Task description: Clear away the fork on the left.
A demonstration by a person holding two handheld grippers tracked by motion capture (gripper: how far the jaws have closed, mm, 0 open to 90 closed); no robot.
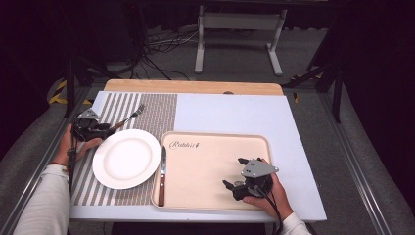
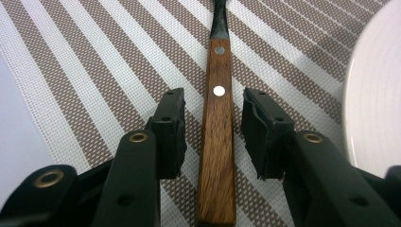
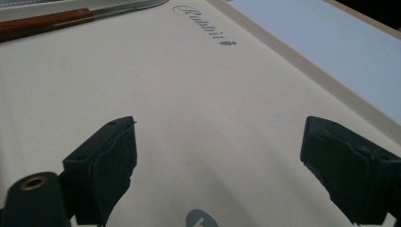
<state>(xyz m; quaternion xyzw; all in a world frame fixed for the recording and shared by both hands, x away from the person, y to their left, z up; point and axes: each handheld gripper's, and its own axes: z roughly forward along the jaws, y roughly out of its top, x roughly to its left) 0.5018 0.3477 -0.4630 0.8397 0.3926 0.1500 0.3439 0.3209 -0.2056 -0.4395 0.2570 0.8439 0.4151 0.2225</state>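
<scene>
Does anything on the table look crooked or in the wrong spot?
The fork lies slanted on the striped placemat, not straight beside the plate. The knife sits inside the tray at its left edge. Nothing looks spilled or broken.

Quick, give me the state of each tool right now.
Left tool: open, jaws either side of the fork handle on the striped mat, pads not touching it.
Right tool: open wide, nothing between the jaws, above the beige tray.

plate (image 1: 126,158): white, on striped placemat (image 1: 156,115) | knife (image 1: 162,177): tray's left edge | tray (image 1: 215,169): beige, bare
</scene>
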